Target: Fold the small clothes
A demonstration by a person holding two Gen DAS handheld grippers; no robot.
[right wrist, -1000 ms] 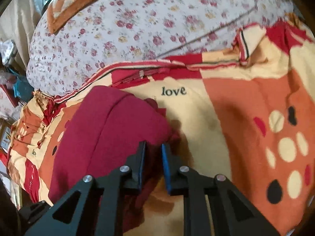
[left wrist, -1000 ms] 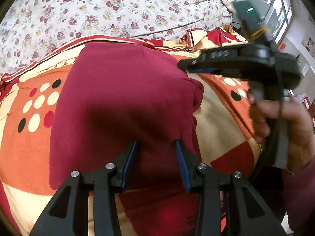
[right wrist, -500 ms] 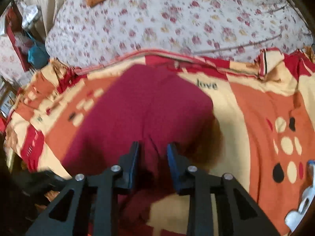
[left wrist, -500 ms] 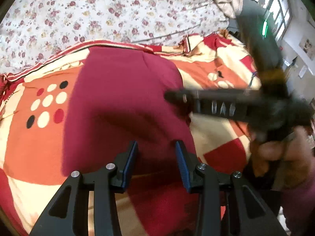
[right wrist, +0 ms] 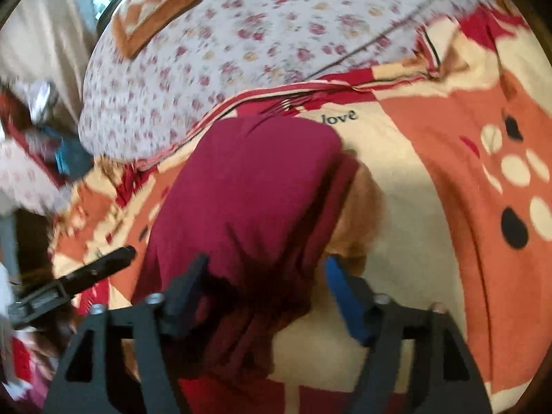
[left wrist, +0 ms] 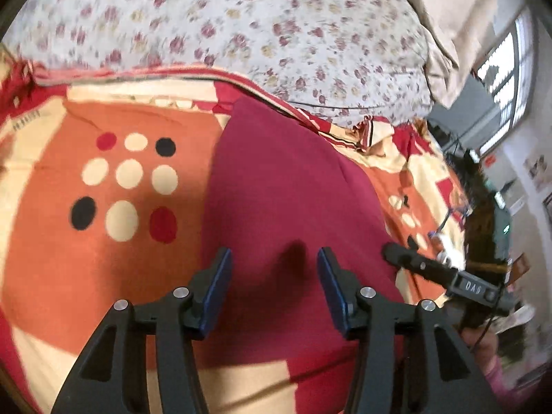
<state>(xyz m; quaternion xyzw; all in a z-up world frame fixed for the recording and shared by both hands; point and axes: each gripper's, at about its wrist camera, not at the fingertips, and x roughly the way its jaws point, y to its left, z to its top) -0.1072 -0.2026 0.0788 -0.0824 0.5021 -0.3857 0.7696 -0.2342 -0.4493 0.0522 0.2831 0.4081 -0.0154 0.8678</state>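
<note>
A dark red garment [left wrist: 283, 186] lies folded into a narrow shape on the orange, cream and red blanket [left wrist: 69, 258]. My left gripper [left wrist: 274, 269] hovers over the garment's near end; its jaws are opening and the pads do not press the cloth. In the right wrist view the garment [right wrist: 248, 186] runs away from me. My right gripper [right wrist: 267, 264] straddles its rumpled near edge, jaws opening wide, pads clear of the fabric. Each gripper shows in the other's view: the right gripper's finger [left wrist: 414, 264], the left gripper's finger [right wrist: 103, 262].
A floral sheet [left wrist: 241, 27] covers the bed beyond the blanket, with an orange-brown cushion [right wrist: 162, 0] on it. A window [left wrist: 507, 79] and a wall stand at the right. Clutter [right wrist: 41, 103] sits beside the bed at the left. The blanket [right wrist: 448, 189] spreads wide on the right.
Both grippers' jaws have spread, the right far wider, and it has let go of the red cloth. The garment now looks narrower. Both hands have shifted sideways.
</note>
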